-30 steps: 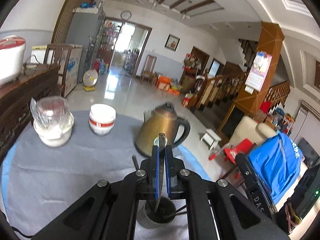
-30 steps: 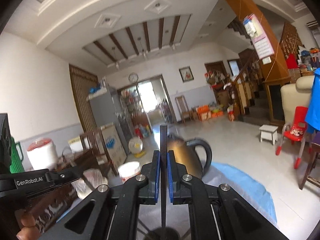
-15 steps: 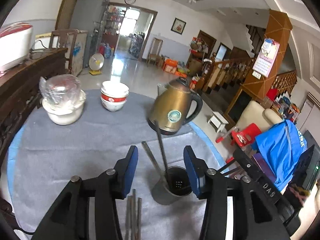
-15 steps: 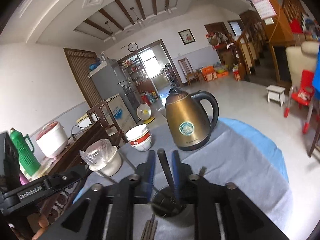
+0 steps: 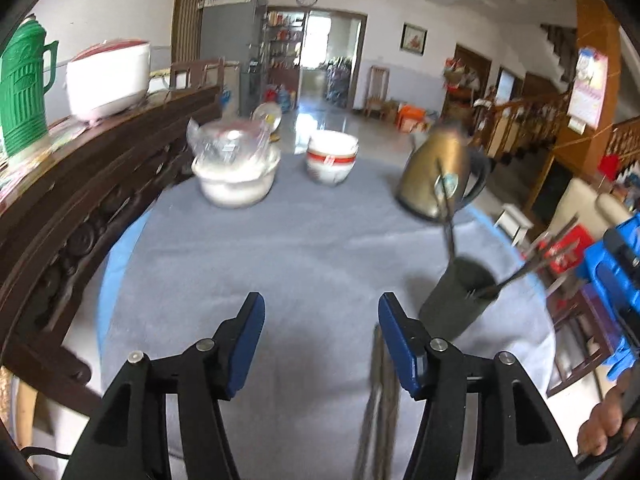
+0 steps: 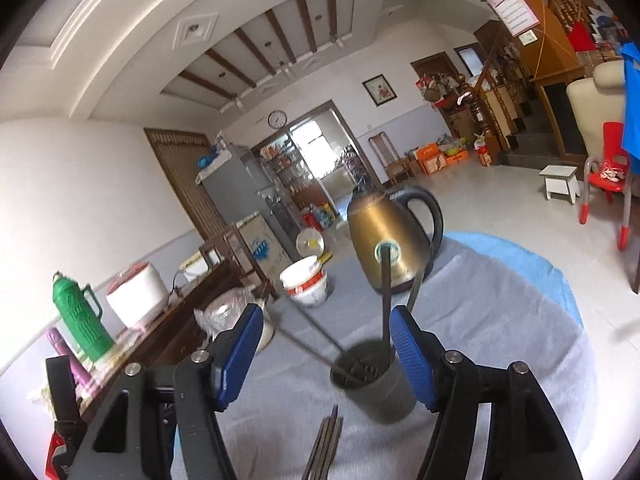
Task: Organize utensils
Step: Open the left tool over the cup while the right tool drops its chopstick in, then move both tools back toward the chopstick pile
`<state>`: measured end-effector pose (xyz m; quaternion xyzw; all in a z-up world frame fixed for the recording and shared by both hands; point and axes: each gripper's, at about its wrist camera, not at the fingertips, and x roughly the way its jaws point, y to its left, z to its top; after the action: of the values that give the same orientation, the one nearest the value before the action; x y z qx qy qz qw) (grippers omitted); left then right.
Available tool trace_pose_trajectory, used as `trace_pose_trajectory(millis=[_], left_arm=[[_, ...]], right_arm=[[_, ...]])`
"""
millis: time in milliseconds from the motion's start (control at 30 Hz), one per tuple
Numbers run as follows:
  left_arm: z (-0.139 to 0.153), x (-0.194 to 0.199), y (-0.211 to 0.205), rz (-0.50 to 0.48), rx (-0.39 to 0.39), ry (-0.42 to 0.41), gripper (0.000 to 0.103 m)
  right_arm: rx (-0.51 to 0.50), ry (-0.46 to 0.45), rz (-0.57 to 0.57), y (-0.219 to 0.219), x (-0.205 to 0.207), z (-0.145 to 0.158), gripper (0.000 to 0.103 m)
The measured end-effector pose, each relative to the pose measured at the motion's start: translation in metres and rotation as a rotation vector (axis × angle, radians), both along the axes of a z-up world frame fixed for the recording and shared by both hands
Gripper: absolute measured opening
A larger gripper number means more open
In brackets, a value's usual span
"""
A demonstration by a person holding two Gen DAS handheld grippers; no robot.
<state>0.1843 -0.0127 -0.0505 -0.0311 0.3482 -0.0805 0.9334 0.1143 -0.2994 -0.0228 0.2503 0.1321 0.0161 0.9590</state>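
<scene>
A dark metal utensil cup (image 5: 456,300) (image 6: 376,380) stands on the grey tablecloth with several dark chopsticks (image 6: 385,300) leaning out of it. More chopsticks (image 5: 380,396) (image 6: 324,448) lie flat on the cloth near the front edge. My left gripper (image 5: 320,320) hangs over bare cloth left of the cup; its jaws are opening with nothing between them. My right gripper (image 6: 324,336) is just before the cup; its jaws are opening, and the standing chopsticks show in the gap untouched by the pads.
A gold kettle (image 5: 436,176) (image 6: 388,240), stacked white bowls (image 5: 331,160) (image 6: 306,282) and a plastic-covered bowl (image 5: 236,172) stand at the far side of the round table. A dark wooden sideboard (image 5: 80,184) with a green flask and a rice cooker runs along the left.
Both grippers were shut on a chopstick above the cup; both have opened, dropped the chopsticks into the cup and sunk lower. The left one has swung left of the cup.
</scene>
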Motion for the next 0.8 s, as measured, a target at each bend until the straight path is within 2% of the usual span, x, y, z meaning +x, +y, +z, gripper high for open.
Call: trace_pose_trajectory(millis=[100,167,433,800], left_arm=[[-0.009,-0.006,0.003,0.014,-0.002,0.048,0.060],[-0.007,-0.014,0.006,0.024,-0.006,0.053,0.060],[0.022,-0.053,0.013,0.049,0.012,-0.011,0.062],[0.055,-0.105,0.027,0.058,0.035,-0.086,0.062]], right_arm=[[0.008,0.032,0.027,0.012,-0.002,-0.007,0.069],[0.008,0.040,0.047,0.021,-0.005,-0.007,0.069],[-0.049,0.027,0.074,0.053,-0.033,0.004,0.069],[-0.061,-0.025,0.077,0.067,-0.074,0.032,0.070]])
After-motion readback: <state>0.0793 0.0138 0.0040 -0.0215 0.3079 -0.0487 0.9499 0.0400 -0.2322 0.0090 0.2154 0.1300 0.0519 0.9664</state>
